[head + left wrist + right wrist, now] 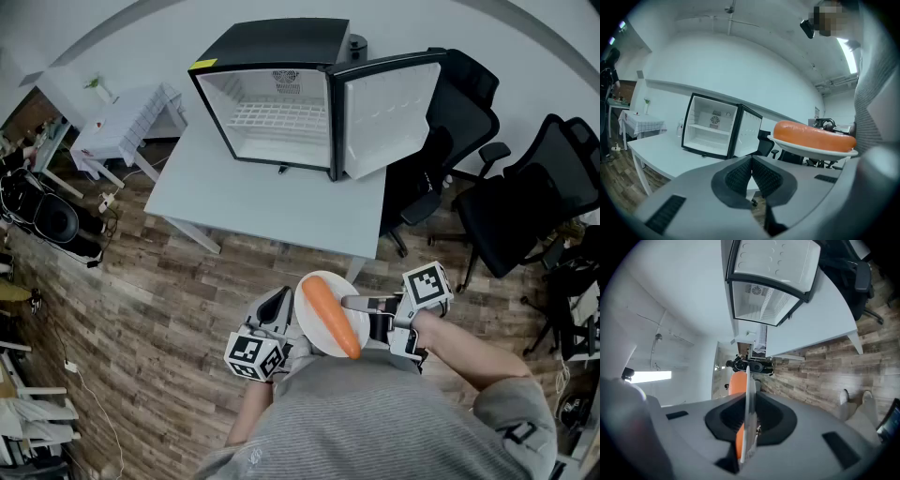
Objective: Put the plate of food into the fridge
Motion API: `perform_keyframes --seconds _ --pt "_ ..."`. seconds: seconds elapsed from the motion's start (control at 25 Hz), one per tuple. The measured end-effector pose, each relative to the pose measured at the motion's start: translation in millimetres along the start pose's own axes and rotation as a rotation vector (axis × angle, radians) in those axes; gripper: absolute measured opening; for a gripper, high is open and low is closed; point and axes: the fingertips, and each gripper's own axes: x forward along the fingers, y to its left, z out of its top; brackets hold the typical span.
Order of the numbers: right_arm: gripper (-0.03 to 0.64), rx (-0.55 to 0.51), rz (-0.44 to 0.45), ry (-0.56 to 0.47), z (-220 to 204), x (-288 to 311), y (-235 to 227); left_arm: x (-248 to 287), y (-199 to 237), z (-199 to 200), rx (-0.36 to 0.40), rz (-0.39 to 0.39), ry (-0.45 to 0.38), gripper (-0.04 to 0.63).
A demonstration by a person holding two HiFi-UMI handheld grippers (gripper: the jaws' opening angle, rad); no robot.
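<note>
Wood-plank flooring (187,281) runs under everything. At far left stands a small side table with a checked cloth (122,127). Further right a white table (253,202) carries a black mini fridge (272,47). Its door (384,112) is swung wide to the right, and the white interior is empty apart from a wire shelf (277,114). Black office chairs (525,197) crowd the right side.

Close to the person's body, the left gripper (752,169) has its pads pressed together with nothing between them. It sits just beside the left edge of the white plate (309,326); whether it touches the plate is not clear. A carrot (330,316) lies lengthwise on the plate. The right gripper (749,416) is clamped on the plate's right rim, which shows edge-on between its jaws.

This looks like the carrying step: the plate is lifted and held in the air over the floor, well short of the table and the fridge, whose door is already open. The next move likely calls for bringing the plate forward over the table, keeping it level so the carrot does not roll. It then has to go in past the door, onto the shelf or the fridge floor. With only one rim pinched, the plate may sag, so support from the left gripper would help.
</note>
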Motion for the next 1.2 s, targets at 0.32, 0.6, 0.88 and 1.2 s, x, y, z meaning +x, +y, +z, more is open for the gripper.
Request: perform_keyframes --seconds 0.32,0.6,0.88,1.2 --pt "0.04 0.017 -0.009 -0.011 1.3 2.6 -2.0 -1.1 1.8 2.1 0.017 -0.003 0.005 0.011" --pt "0.04 0.009 0.0 -0.015 5.0 5.6 3.5 1.6 2.6 3.0 0.032 -0.007 0.007 0.011" --pt "0.043 -0.011 0.056 -0.063 14.3 7.1 14.9 1.7 5.8 6.1 0.042 -0.011 0.007 0.011" --pt "0.043 0.0 0.072 -0.072 13.8 13.1 19.2 0.3 9.9 7.5 0.046 -0.02 0.011 0.011"
